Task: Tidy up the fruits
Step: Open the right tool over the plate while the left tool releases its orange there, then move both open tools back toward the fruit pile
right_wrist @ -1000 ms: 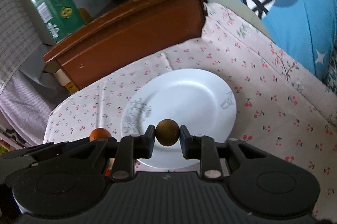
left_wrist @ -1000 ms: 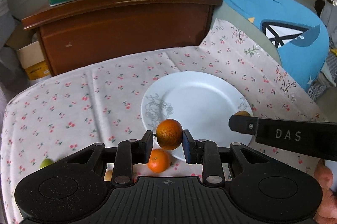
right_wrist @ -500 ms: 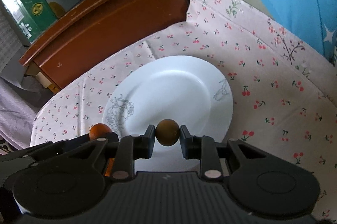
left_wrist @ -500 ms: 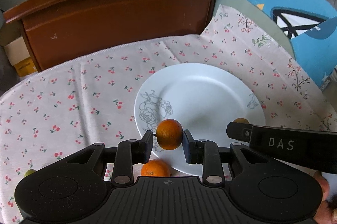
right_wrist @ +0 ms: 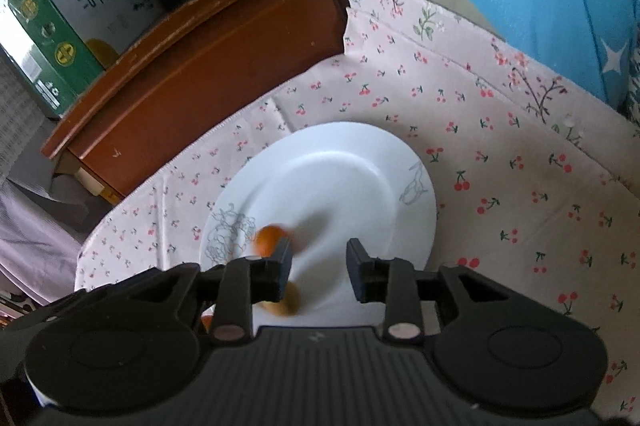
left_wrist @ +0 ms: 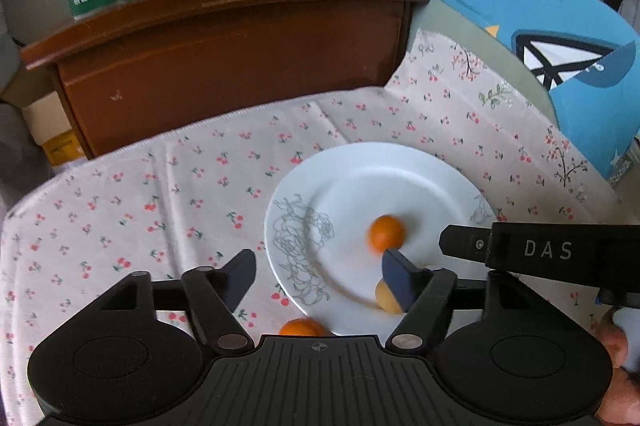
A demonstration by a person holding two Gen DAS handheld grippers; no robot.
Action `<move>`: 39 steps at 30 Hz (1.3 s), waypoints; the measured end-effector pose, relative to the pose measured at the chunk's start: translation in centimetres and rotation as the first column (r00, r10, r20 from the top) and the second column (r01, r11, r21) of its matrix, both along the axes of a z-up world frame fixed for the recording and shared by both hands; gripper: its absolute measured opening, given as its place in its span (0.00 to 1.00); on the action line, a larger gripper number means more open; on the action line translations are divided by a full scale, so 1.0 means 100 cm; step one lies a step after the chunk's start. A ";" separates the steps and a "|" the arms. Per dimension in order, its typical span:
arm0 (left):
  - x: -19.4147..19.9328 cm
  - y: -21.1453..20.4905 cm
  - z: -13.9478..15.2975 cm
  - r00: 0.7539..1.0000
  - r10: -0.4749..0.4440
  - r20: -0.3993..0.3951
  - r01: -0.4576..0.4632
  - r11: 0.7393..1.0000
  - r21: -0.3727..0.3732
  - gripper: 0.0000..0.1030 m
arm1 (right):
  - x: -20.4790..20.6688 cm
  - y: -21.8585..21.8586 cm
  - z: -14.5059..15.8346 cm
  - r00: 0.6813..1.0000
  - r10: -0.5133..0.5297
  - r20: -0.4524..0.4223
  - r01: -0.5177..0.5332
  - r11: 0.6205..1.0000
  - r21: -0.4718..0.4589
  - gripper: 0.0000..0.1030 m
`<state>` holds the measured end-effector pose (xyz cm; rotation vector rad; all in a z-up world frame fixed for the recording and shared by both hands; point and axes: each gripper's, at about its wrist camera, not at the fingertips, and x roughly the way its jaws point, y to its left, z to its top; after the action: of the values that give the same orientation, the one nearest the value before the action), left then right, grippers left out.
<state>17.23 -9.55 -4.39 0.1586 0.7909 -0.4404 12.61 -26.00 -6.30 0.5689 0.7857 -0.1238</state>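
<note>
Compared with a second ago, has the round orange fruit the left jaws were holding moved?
Yes. The round orange fruit has left the just-opened jaws of the left gripper and now lies further in on the white plate, toward its centre.

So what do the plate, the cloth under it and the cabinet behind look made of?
Plate: likely glazed ceramic, glossy white with a grey line-drawn flower on the rim. Cloth: thin woven fabric, matte, cherry-printed, creased, with a stitched hem. Cabinet: reddish-brown wood or veneer, semi-gloss, its top edge scuffed.
</note>
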 end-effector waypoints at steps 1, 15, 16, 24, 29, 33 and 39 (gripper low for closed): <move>-0.002 0.001 0.003 1.000 -0.002 0.006 0.002 1.000 -0.003 0.70 | -0.001 0.000 0.001 1.000 0.001 0.005 -0.001 1.000 -0.002 0.34; -0.011 0.028 0.015 0.997 0.070 -0.024 -0.070 0.998 -0.001 0.77 | -0.015 0.001 0.012 0.999 0.019 0.028 -0.018 1.000 -0.018 0.40; -0.012 0.032 0.016 0.996 0.081 -0.028 -0.082 0.997 -0.010 0.77 | -0.017 0.002 0.013 0.999 0.023 0.029 -0.023 1.000 -0.020 0.41; -0.024 0.068 0.022 0.986 0.154 -0.061 -0.157 0.986 -0.054 0.77 | -0.034 0.014 0.022 0.998 0.049 0.046 -0.046 0.997 -0.065 0.44; -0.037 0.083 0.022 0.982 0.180 -0.062 -0.183 0.982 -0.047 0.77 | -0.052 0.020 0.020 0.998 0.051 0.035 -0.049 0.997 -0.066 0.45; -0.049 0.093 0.021 0.980 0.187 -0.073 -0.192 0.980 -0.057 0.77 | -0.068 0.025 0.015 0.999 0.045 0.016 -0.044 0.998 -0.053 0.45; -0.067 0.104 0.016 0.975 0.205 -0.089 -0.210 0.976 -0.051 0.77 | -0.090 0.031 0.008 0.999 0.047 0.004 -0.047 0.998 -0.033 0.45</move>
<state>10.50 0.80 -2.76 0.0006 0.8655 -0.2736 3.64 -22.87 -5.47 0.5196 0.7902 -0.0919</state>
